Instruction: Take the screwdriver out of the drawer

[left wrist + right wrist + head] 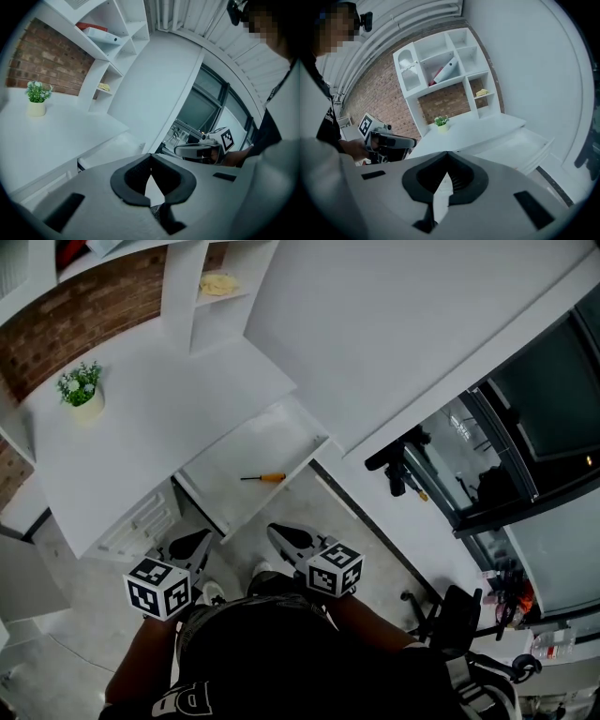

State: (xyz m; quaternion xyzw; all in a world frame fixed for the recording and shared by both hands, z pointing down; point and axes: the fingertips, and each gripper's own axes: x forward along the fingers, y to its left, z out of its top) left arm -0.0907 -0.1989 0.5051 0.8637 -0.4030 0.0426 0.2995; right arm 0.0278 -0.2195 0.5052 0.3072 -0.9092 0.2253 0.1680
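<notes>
In the head view, the screwdriver [263,478], black shaft and orange handle, lies alone in the open white drawer [281,432] that sticks out from under the desk. Both grippers hang in front of the drawer, above the floor and short of its front edge. My left gripper [199,538] sits lower left of the screwdriver, and my right gripper [277,532] directly below it. In each gripper view the jaws meet at the tips with nothing between them: left gripper [150,161], right gripper [447,159]. Neither gripper view shows the screwdriver, only the drawer [117,147] [520,145].
A white desk top [159,418] carries a small potted plant [81,390]. Shelves [218,283] rise behind it against a brick wall. Closed drawers [141,521] sit left of the open one. A white wall runs along the right. A black office chair [450,615] stands at lower right.
</notes>
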